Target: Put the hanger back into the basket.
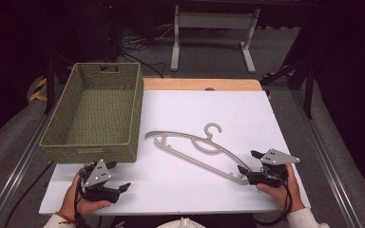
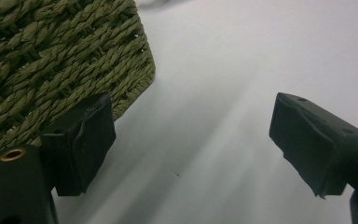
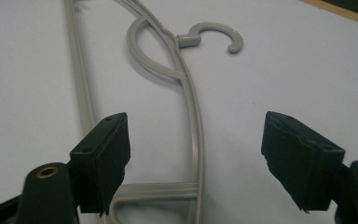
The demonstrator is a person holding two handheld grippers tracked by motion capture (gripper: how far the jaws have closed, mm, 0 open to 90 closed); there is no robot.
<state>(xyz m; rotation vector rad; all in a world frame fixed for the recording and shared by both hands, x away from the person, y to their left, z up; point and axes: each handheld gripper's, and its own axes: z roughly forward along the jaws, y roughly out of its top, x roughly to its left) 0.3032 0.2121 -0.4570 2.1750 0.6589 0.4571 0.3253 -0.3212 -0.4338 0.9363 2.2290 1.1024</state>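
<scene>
Two grippers rest low in the high view, one at each lower corner of the white worktop (image 1: 247,109). At lower left, the left gripper (image 1: 119,176) lies in a hand just below the near wall of the olive-green woven rectangular basket (image 1: 95,152); its fingers (image 2: 81,140) stand wide apart with nothing between them but bare worktop, and in the left gripper view the basket's near corner sits in the upper left, close behind one finger. At lower right, the right gripper (image 1: 248,161) is held in the other hand, its fingers (image 3: 105,158) spread wide on either side of the near end of the light grey plastic clothes hanger (image 1: 195,151), not pressing on it. In the right gripper view the hanger's (image 3: 193,121) curved arm runs up through the gap from the bottom centre, and its hook curls at top centre. The hanger lies flat on the worktop, slanting from the centre of the high view down to the lower right, well apart from the basket, which fills the upper left.
</scene>
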